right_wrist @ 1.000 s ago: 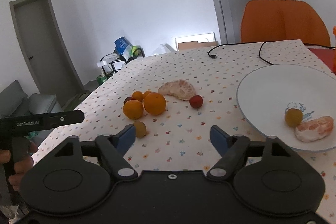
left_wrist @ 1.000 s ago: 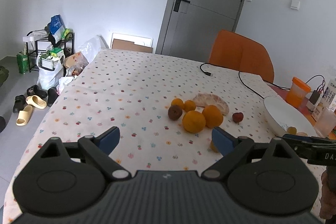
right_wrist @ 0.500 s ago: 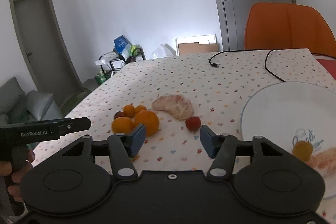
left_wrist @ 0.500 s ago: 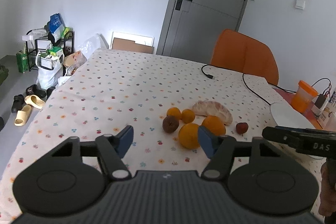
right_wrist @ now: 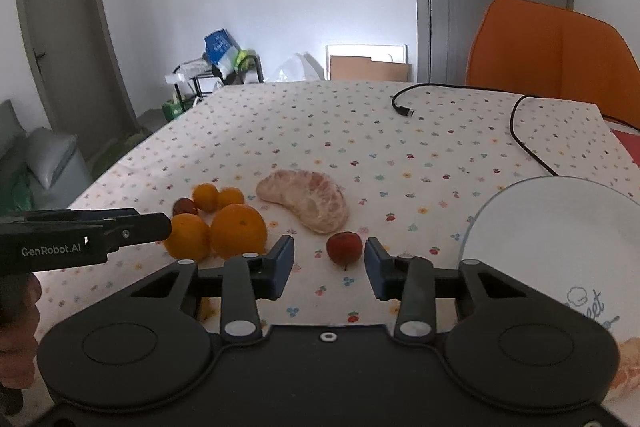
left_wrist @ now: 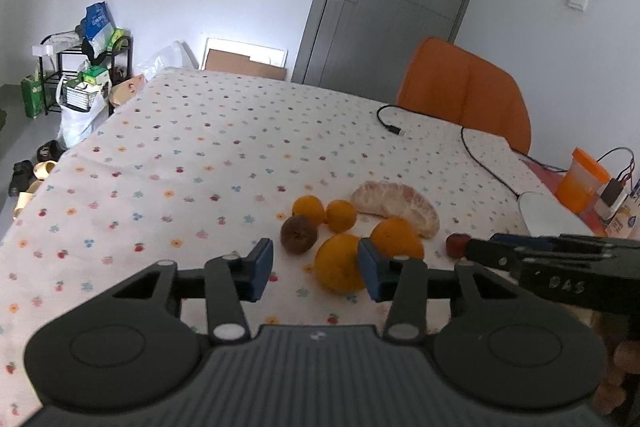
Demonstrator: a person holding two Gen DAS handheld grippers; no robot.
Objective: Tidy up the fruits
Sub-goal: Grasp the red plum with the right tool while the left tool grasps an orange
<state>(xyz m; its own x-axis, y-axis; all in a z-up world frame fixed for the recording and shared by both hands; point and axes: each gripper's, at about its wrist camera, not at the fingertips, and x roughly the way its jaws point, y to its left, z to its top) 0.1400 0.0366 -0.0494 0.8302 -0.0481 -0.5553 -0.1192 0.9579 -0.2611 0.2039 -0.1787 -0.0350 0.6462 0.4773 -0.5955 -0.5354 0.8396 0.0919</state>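
My left gripper [left_wrist: 314,269] hangs over the dotted tablecloth, its blue-padded jaws closing. A large orange [left_wrist: 338,263] lies just past them, partly behind the right pad, untouched. Around it are a brown fruit [left_wrist: 299,233], two small oranges [left_wrist: 308,209], another orange [left_wrist: 396,237] and a peeled pomelo piece [left_wrist: 396,207]. My right gripper [right_wrist: 328,269] is also closing its jaws, with a small red fruit [right_wrist: 344,247] framed just beyond its tips and not pressed. The white plate [right_wrist: 560,247] lies at the right, holding a pomelo piece [right_wrist: 628,371] at the frame's edge.
A black cable [right_wrist: 516,131] trails across the far right of the table. An orange chair [right_wrist: 552,59] stands behind it, and an orange cup [left_wrist: 582,179] with small items beside the plate. Left of the table are a cluttered shelf [left_wrist: 80,67], bags and shoes.
Both grippers' jaws have narrowed a lot. The left view has closed in on the orange pile. The right view has swung left, so the red fruit now sits between its tips.
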